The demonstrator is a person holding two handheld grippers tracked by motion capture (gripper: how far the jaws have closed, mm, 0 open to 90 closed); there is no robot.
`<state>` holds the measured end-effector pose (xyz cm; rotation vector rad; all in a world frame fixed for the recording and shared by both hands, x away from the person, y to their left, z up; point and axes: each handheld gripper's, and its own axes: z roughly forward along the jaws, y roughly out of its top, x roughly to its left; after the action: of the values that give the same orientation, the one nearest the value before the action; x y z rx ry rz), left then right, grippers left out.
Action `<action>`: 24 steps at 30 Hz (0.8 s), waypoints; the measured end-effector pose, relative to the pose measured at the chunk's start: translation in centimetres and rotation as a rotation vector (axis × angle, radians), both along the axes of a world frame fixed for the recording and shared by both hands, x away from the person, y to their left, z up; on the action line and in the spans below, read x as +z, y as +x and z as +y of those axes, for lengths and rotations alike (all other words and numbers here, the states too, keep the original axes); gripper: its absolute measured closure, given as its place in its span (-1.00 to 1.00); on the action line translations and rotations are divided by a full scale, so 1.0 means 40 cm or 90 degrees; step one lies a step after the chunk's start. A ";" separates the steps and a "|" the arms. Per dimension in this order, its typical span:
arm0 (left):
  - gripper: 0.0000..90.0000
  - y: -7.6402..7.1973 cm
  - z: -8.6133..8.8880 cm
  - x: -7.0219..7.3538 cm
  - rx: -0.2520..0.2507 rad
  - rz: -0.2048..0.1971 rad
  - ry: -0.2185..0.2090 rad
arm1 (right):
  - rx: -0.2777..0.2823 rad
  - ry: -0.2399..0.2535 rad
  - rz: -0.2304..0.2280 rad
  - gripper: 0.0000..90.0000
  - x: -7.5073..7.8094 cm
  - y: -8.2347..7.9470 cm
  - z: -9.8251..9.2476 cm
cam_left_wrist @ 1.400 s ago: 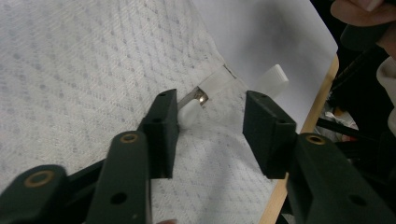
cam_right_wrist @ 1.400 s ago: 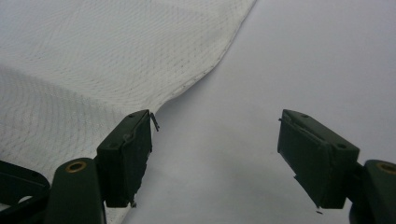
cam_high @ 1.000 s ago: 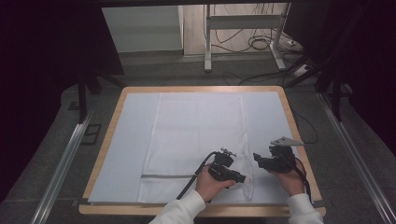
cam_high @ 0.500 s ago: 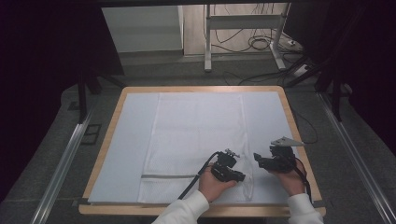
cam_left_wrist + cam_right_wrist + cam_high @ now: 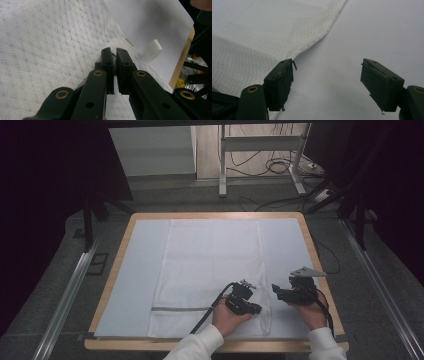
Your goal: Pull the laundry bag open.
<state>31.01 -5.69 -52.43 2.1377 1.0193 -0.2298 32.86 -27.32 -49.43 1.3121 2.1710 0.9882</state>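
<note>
The left hand-held gripper (image 5: 115,56) has just been closing and now pinches the towel (image 5: 210,265) edge (long axis twelve-to-six), while the wide-open right hand-held gripper (image 5: 327,85) waits at its three o'clock.

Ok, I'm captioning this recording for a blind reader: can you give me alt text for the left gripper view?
The left claw has just closed its two black jaws on the edge of a white woven cloth, which lies on a pale sheet over a wooden table. A small white plastic piece shows on the sheet beyond the jaws.
</note>
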 end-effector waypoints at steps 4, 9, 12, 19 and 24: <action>0.92 -0.002 0.005 0.000 -0.003 -0.005 -0.007 | 0.001 0.010 0.002 -0.42 0.003 -0.001 -0.005; 0.92 -0.003 0.010 0.004 -0.004 -0.007 -0.015 | 0.012 0.038 0.017 -0.43 0.007 -0.002 -0.009; 0.92 -0.004 0.016 0.013 -0.004 -0.010 -0.024 | 0.012 0.043 0.019 -0.43 0.009 -0.003 -0.009; 0.92 -0.009 0.036 0.028 -0.004 -0.017 -0.040 | 0.010 0.042 0.019 -0.43 0.008 -0.003 -0.016; 0.92 -0.010 0.049 0.036 -0.003 -0.018 -0.051 | 0.009 0.044 0.019 -0.43 0.009 -0.003 -0.017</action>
<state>30.60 -3.72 -50.99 2.0652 0.9729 -0.2371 32.73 -28.00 -49.08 1.3519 2.1892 1.0652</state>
